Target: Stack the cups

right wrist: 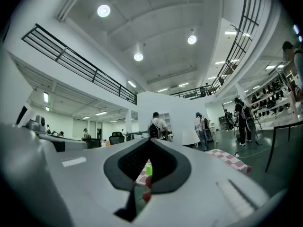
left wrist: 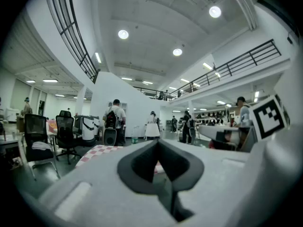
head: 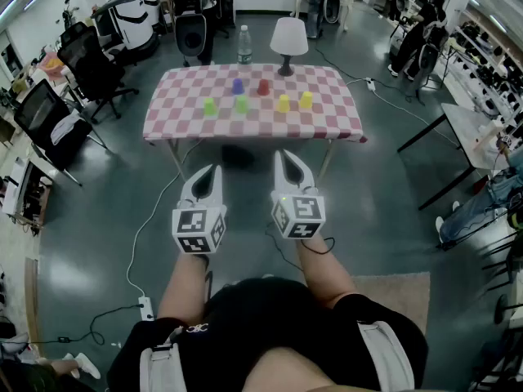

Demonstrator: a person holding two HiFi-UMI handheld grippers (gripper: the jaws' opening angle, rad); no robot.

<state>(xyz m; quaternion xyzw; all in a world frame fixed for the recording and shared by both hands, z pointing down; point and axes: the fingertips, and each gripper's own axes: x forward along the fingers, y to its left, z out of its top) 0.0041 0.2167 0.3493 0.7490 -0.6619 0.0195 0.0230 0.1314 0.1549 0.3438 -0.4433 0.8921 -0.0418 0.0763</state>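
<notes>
Far ahead in the head view stands a table (head: 327,126) with a red-and-white checked cloth. On it are a blue cup (head: 238,86), a red cup (head: 263,86), two green cups (head: 210,106) (head: 241,104) and two yellow cups (head: 283,103) (head: 306,99), all standing apart. My left gripper (head: 216,170) and right gripper (head: 281,154) are held level side by side, well short of the table. Both are shut and hold nothing. In the right gripper view a green cup (right wrist: 148,170) shows through the gap behind the joined tips of the right gripper (right wrist: 149,140). The left gripper (left wrist: 157,141) shows its tips joined too.
A water bottle (head: 244,46) and a white lamp (head: 288,37) stand at the table's far edge. Office chairs (head: 49,117) line the left, a desk (head: 478,129) stands at the right. A cable with a power strip (head: 145,305) lies on the floor. People stand beyond the table.
</notes>
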